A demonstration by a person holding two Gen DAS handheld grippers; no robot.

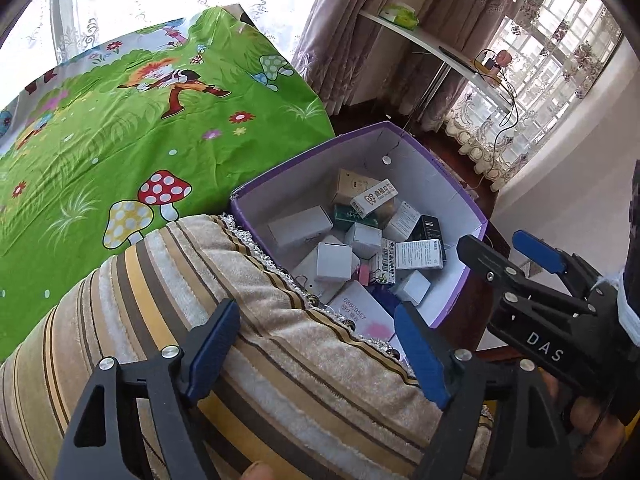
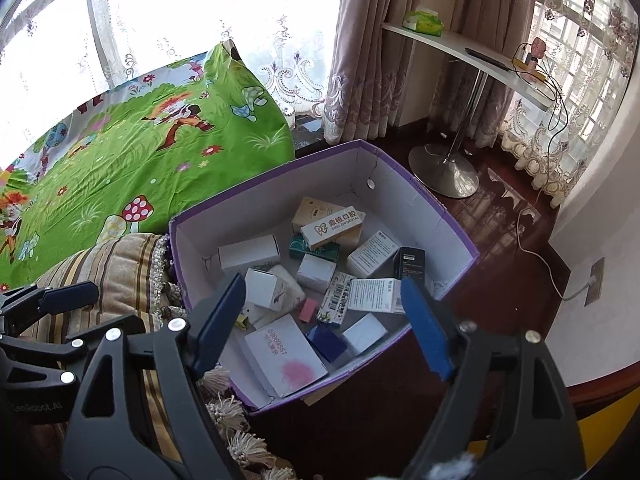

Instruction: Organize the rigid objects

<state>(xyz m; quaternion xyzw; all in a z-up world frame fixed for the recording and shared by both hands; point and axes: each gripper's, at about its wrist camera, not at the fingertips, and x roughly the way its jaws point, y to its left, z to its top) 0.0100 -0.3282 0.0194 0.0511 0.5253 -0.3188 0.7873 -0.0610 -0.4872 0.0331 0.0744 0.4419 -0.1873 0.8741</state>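
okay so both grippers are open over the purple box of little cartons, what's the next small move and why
Probably lower the right gripper into the purple box toward the small blue box. Its jaws are open and empty, that box lies between them near the front wall, while the left gripper hangs over the striped cushion.

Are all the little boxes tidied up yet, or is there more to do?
Many little boxes already sit in the purple box, jumbled rather than neat. Nothing is in hand: the left tongs and right tongs are both open and empty. No loose boxes show on the striped cushion or green sheet.
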